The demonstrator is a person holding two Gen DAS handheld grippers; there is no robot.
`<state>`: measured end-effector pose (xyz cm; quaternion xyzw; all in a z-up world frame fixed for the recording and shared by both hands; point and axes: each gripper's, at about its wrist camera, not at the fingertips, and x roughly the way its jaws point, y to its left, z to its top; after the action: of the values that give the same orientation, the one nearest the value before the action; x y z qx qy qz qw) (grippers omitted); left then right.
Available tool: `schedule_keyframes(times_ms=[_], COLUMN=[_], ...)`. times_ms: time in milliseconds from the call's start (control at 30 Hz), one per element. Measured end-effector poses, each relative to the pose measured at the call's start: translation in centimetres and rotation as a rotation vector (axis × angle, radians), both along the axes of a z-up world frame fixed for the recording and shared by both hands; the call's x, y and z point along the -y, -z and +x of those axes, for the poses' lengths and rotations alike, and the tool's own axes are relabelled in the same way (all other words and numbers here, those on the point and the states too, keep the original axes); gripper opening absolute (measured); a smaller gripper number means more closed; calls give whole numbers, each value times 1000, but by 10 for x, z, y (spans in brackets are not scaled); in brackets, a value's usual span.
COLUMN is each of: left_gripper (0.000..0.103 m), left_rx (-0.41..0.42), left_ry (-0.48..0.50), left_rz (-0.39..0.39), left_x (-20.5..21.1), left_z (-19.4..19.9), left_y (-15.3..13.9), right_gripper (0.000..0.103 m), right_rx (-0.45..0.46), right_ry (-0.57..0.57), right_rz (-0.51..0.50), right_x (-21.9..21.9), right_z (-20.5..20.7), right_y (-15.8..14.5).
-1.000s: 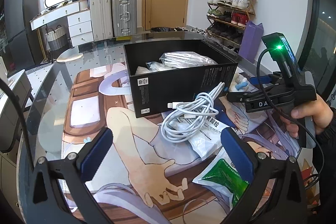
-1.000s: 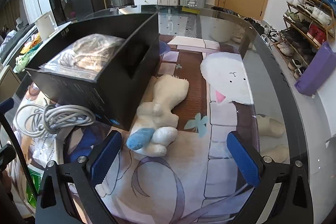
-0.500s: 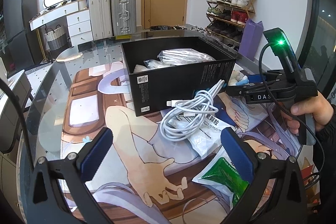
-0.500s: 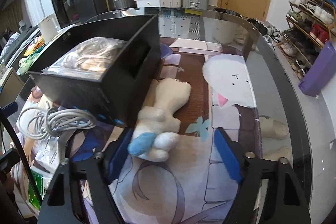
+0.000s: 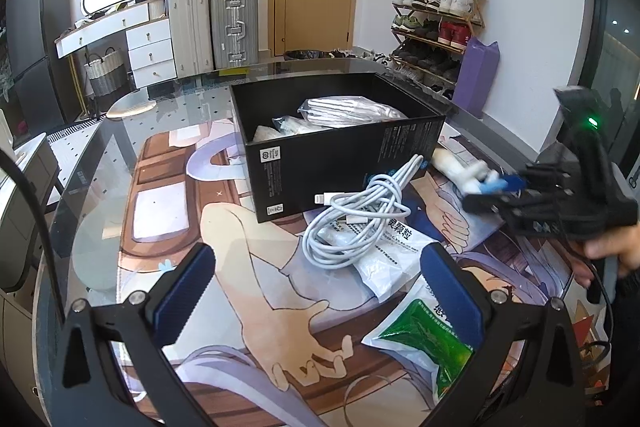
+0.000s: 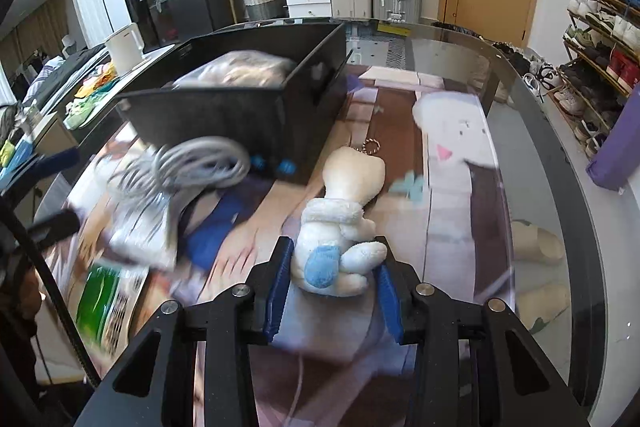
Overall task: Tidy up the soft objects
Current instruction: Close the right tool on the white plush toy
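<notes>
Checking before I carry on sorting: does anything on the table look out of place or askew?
Yes. The white cable lies in a loose tangle against the black box, draped over the packets. The plush toy, between the closing right gripper jaws, is outside the box.

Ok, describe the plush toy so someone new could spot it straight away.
Find the black box on the glass table. Just right of its near corner lies the plush toy, between the right gripper jaws as they close. It is the only fluffy white thing, with a blue patch and a keyring.
</notes>
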<state>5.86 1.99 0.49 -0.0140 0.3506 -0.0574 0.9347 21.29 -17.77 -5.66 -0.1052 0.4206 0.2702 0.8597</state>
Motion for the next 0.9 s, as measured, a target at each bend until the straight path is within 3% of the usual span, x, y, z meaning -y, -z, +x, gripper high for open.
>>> schedule_keyframes(times_ms=[300,400,667,900], left_gripper=[103,103,103,103], left_rx=[-10,-23,-74,-134], left_ry=[27,39,103,193], left_rz=[7,14,30,6], left_x=[10,14,28,40], left_z=[-3,-4,-6,-10], left_y=[-1,0,5,9], right_gripper=[41,48,49,40], right_rx=[-27,-32,-10,19], right_ry=[-61,-54,-1,-26], right_rz=[-12,-2,28,10], right_x=[17,18,15,10], right_z=[-51,-49,-39,-44], right_y=[-2,-2,-1,-2])
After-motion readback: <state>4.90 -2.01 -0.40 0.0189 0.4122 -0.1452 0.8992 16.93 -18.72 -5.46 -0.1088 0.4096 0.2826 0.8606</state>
